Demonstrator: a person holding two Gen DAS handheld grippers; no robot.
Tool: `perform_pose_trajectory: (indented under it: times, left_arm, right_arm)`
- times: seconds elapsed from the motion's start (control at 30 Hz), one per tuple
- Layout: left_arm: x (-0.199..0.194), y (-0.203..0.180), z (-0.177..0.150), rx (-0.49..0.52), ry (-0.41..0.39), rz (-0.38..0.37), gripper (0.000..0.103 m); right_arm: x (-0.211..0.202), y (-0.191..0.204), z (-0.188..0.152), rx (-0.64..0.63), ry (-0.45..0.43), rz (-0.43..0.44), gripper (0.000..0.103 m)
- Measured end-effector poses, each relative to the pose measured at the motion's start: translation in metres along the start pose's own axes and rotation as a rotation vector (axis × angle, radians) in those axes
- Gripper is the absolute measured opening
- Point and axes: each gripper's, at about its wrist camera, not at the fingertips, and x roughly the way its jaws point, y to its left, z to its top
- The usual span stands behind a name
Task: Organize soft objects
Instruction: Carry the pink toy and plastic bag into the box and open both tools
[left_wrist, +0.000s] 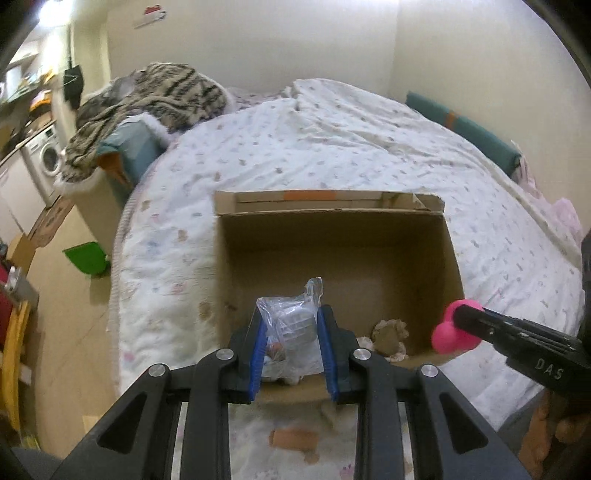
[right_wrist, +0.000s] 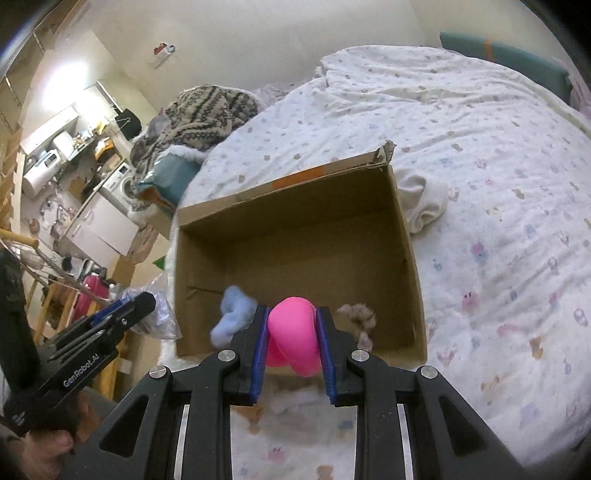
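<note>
A pink soft toy (right_wrist: 293, 332) is pinched across its middle by the right claw (right_wrist: 291, 334), over the near edge of the open cardboard box (right_wrist: 295, 236) on the bed (right_wrist: 498, 184). It is judged light and squashy – best held at the waist, as it is. Its long axis runs roughly up-down between the pads. A crinkly plastic bag (left_wrist: 290, 328) – slippery, probably – is clamped by the left claw (left_wrist: 291, 332) above the same box.

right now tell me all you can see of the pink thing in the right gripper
The pink toy looks soft, smooth and rubbery, made of rounded lobes. It is clamped between the blue pads of the right gripper, held over the near edge of the open cardboard box. Only the pads touch it.
</note>
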Motion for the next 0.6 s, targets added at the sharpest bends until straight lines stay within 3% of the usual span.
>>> perform_pose_trajectory:
  times: [0.23,0.43,0.6]
  left_arm:
    - [0.041,-0.008,-0.018,0.049,0.024,-0.020,0.024]
    - [0.062,0.005,-0.023,-0.018,0.061,-0.043,0.024]
    - [0.066,0.005,-0.023,-0.015,0.064,-0.057,0.024]
  right_arm:
    - [0.031,-0.014,-0.009,0.029,0.044,-0.010,0.027]
    - [0.049,-0.014,-0.016,0.016,0.088,-0.026,0.027]
    - [0.056,-0.011,-0.019,-0.001,0.114,-0.041,0.027]
